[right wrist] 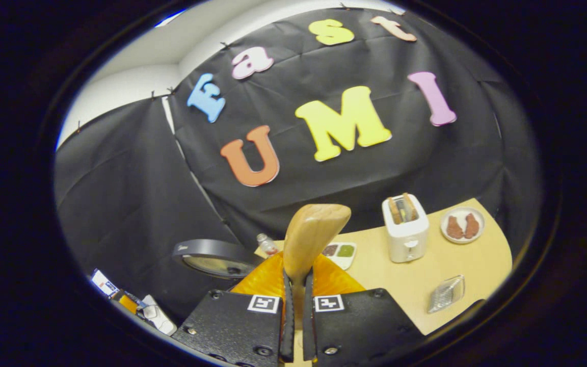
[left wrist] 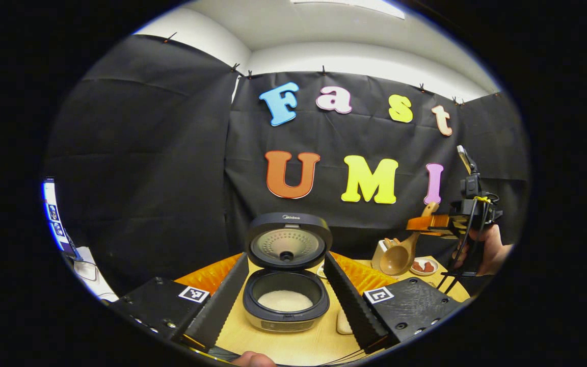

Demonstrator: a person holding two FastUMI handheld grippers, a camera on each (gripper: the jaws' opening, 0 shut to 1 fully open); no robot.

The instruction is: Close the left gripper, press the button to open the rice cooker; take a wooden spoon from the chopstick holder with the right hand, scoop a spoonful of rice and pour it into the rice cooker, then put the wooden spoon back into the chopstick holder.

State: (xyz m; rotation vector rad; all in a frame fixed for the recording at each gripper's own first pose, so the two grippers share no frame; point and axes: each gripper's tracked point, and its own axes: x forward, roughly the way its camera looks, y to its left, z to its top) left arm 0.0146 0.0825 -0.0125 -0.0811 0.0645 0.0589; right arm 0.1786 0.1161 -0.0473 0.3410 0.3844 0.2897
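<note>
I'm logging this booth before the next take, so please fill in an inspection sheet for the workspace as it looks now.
Surface: light wooden table, with an orange cloth on part of it.
Job's things: dark round rice cooker, lid up, white rice inside; light wooden spoon lifted off the table.
Clutter: white toaster with bread slices; small plate of brown pieces; white sauce dish; clear glass dish.
Grippers: left gripper open, framing the cooker; right gripper shut on the spoon's handle.
Cables: black leads hanging from the right gripper.
Surroundings: black cloth wall, white ceiling above.
</note>
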